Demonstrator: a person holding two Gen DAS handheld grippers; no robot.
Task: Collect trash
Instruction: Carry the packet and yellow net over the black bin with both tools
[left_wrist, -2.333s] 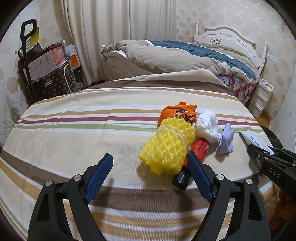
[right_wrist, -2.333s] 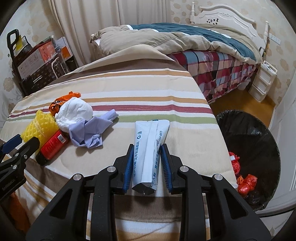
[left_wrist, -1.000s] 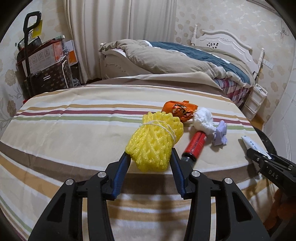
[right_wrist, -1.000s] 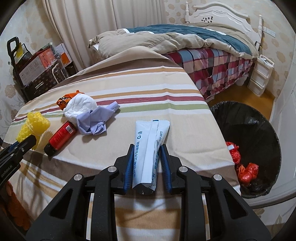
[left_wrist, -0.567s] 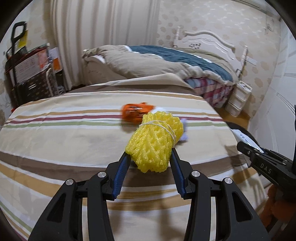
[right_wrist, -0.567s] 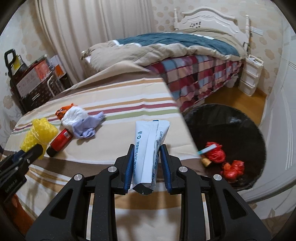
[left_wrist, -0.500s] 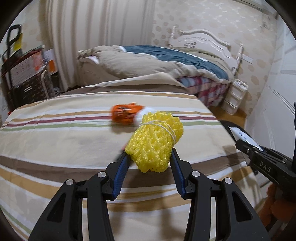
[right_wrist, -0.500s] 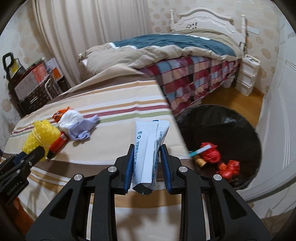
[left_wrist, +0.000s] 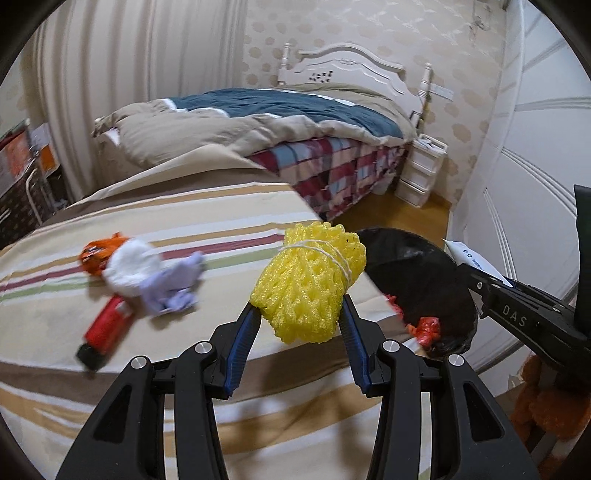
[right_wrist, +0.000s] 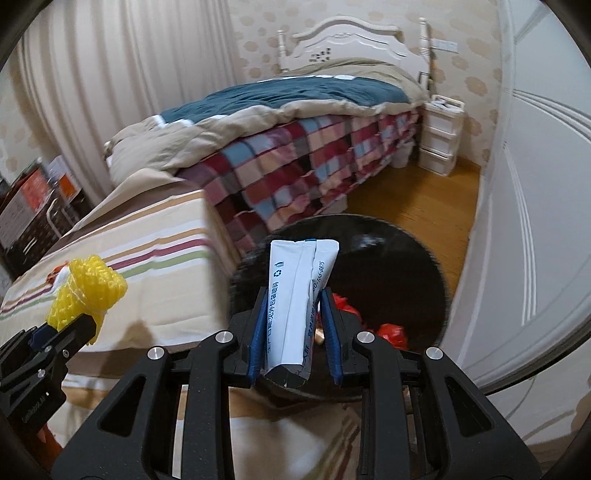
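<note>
My left gripper (left_wrist: 297, 334) is shut on a yellow foam net bundle (left_wrist: 310, 284), held above the right edge of the striped bed (left_wrist: 184, 229). My right gripper (right_wrist: 294, 328) is shut on a white wrapper with blue print (right_wrist: 295, 295), held over a black-lined trash bin (right_wrist: 406, 266) with red scraps (right_wrist: 391, 334) inside. In the left wrist view the bin (left_wrist: 417, 273) lies just right of the net bundle. Still on the bed are an orange wrapper (left_wrist: 98, 254), a white wad (left_wrist: 129, 269), a lilac glove (left_wrist: 171, 288) and a red tube (left_wrist: 107, 326).
A second bed with a plaid cover (right_wrist: 295, 166) stands behind the bin. White drawers (right_wrist: 441, 136) sit by the headboard. A white door (right_wrist: 528, 221) lines the right side, with wooden floor (right_wrist: 406, 199) between it and the beds. Shelves with boxes (left_wrist: 18, 173) stand far left.
Both grippers have swung to the right with their loads. The bin, earlier at the right edge, now lies under the white wrapper and beside the yellow net bundle.
</note>
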